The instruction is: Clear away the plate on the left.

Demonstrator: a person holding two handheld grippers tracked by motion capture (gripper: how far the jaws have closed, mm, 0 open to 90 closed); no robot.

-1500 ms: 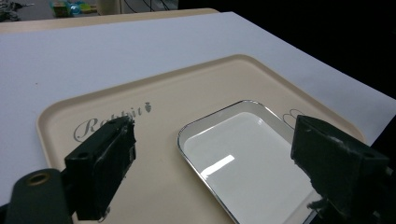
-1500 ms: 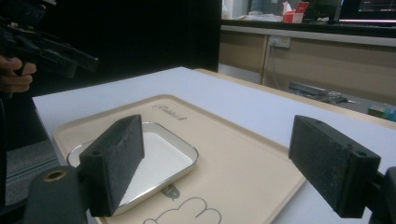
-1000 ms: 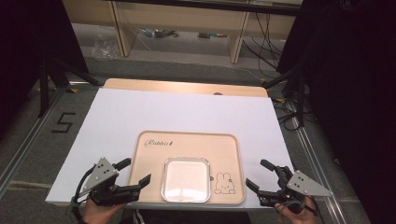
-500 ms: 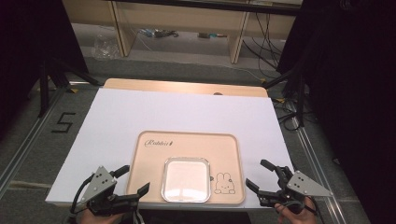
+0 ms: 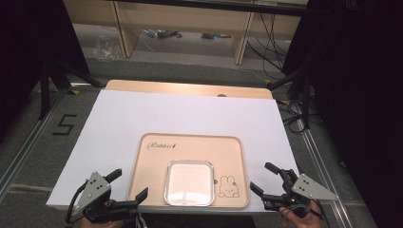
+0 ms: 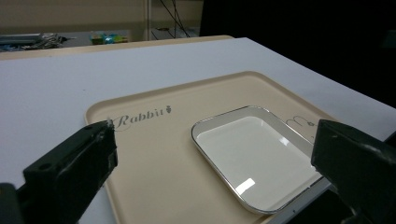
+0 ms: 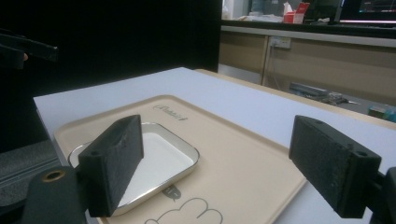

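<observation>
A white rectangular dish [image 5: 188,182] with a metallic rim was seen lying on a beige tray [image 5: 190,147] marked "Rabbit", near the tray's front edge, beside a printed rabbit drawing [image 5: 228,186]. The tray rested on a white table [image 5: 142,114]. The left gripper [image 5: 127,186] was held at the tray's front left corner, its jaws just opened wide with nothing between them. The right gripper [image 5: 264,177] was held just right of the tray, jaws spread and empty.

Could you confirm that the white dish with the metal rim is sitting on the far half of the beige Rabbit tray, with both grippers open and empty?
Not quite: the white dish sits on the near half of the beige tray, close to its front edge, as the high view shows. The rest holds: the left gripper and the right gripper are both open and empty.
</observation>
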